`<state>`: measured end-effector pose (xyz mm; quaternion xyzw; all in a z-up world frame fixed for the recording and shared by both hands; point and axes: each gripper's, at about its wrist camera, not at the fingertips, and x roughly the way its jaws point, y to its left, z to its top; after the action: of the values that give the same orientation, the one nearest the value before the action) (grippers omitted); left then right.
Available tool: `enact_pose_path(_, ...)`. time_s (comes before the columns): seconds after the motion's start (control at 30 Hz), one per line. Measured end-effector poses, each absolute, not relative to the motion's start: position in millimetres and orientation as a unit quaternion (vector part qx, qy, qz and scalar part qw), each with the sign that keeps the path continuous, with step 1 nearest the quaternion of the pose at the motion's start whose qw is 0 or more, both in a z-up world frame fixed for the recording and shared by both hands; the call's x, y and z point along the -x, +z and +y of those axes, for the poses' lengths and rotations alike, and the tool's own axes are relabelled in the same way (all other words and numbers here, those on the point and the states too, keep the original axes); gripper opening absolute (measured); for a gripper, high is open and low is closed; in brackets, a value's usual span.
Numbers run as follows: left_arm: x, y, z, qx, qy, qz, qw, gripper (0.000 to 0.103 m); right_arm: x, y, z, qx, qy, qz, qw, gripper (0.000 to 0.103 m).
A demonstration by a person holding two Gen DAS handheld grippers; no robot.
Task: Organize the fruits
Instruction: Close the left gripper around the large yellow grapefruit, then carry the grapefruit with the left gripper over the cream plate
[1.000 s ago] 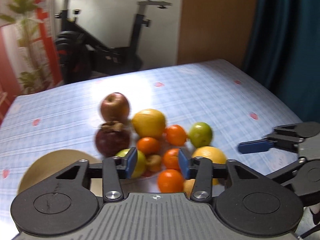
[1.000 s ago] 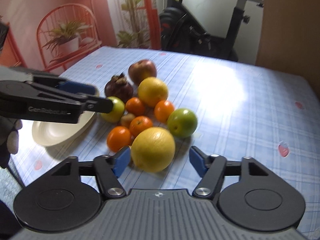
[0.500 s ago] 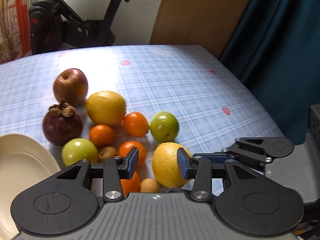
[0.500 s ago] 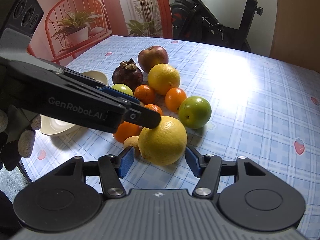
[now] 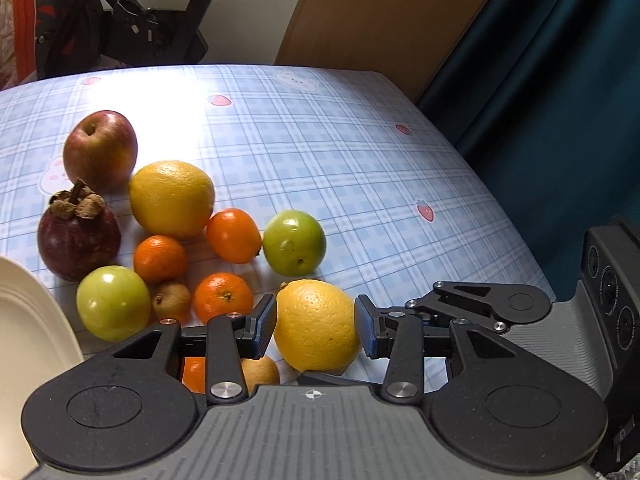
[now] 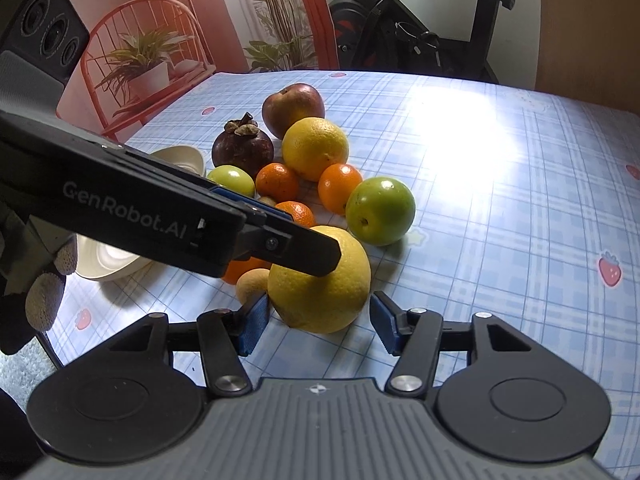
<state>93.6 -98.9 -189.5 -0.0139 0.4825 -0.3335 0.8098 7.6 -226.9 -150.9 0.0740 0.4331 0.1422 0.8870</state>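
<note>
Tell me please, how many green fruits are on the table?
2: one green fruit beside the plate, another green fruit on the pile's right side. More may be hidden.

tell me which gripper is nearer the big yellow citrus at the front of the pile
Left. The left gripper straddles the yellow citrus, its blue pads beside both flanks. The right gripper sits open just short of the fruit, its pads apart from the skin.

The cream plate is cut off by the left wrist view's left edge. An orange fruit and a small tan fruit sit half hidden behind the left gripper's fingers
</note>
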Motion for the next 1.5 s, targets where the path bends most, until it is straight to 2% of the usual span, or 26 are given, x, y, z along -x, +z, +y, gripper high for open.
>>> enact_pose_path(0.23,-97.9,-191.6,-98.9,0.021,-0.331,0.486,0.809,0.053,-3.2,-149.4,-229.8,-0.089,0.140,0.430,0.887,0.057)
enact_pose_path(0.4,-98.9,-191.4,-96.8,0.036,-0.338,0.492,0.802,0.045,-0.2,-149.1,-230.6,-0.094,0.135,0.427,0.889,0.057)
enact_pose_path(1.0,-96.8,-172.5,-78.6,0.050,-0.337,0.471,0.814,0.045,-5.5,-132.0,-220.2,-0.081,0.140,0.410,0.898,0.057)
enact_pose_path(1.5,-100.3,-140.2,-21.5,0.088,-0.306,0.443,0.838,0.045,-38.3,-112.8,-177.5,-0.033,0.182,0.391,0.902,0.057)
